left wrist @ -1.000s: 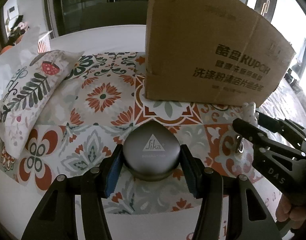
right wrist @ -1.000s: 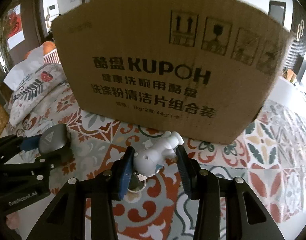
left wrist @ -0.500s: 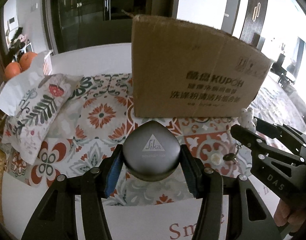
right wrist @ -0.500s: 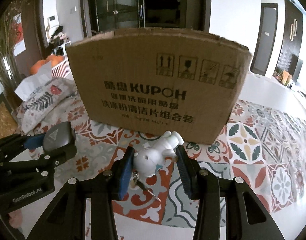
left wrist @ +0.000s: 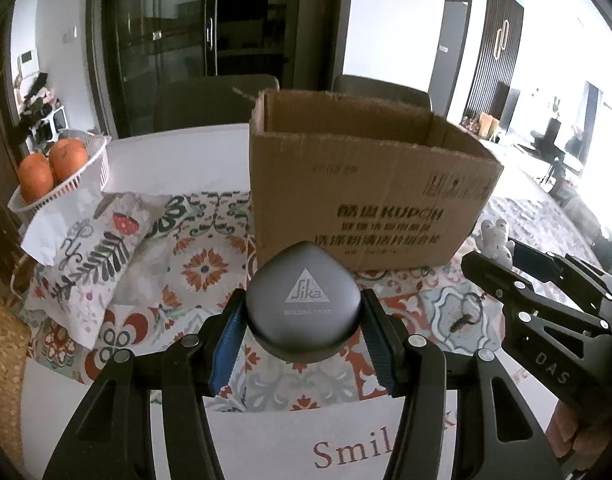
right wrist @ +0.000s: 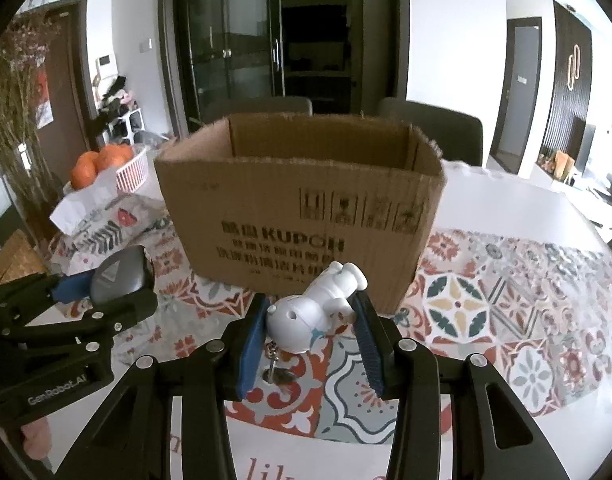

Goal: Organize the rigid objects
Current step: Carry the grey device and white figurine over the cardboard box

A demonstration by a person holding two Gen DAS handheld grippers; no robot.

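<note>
Far left, a white basket [left wrist: 90, 168] with oranges [left wrist: 68, 158] sits on the white table [left wrist: 178, 160], a patterned pillow [left wrist: 86, 256] in front of it on the tiled-pattern cloth [left wrist: 202, 268]. Left gripper [left wrist: 304, 318]: jaws set narrow, blue pads pressing both sides of a grey rounded case [left wrist: 304, 308] marked "Sika", held clear above the cloth, just in front of the box's near wall. Centre: open-topped cardboard box [left wrist: 365, 200] standing upright on the cloth, flaps up, printed side facing the cameras; inside not visible. Right gripper [right wrist: 309, 320]: jaws nearly closed, clamped on a small white figurine [right wrist: 306, 316] lying tilted between the pads, its feet end pointing toward the box; a keyring with a key [right wrist: 276, 372] hangs beneath it, off the cloth. Both held items are near the box, outside it, side by side. From the left wrist view the right gripper shows at the right edge, figurine tip [left wrist: 493, 236] poking above its fingers.
</note>
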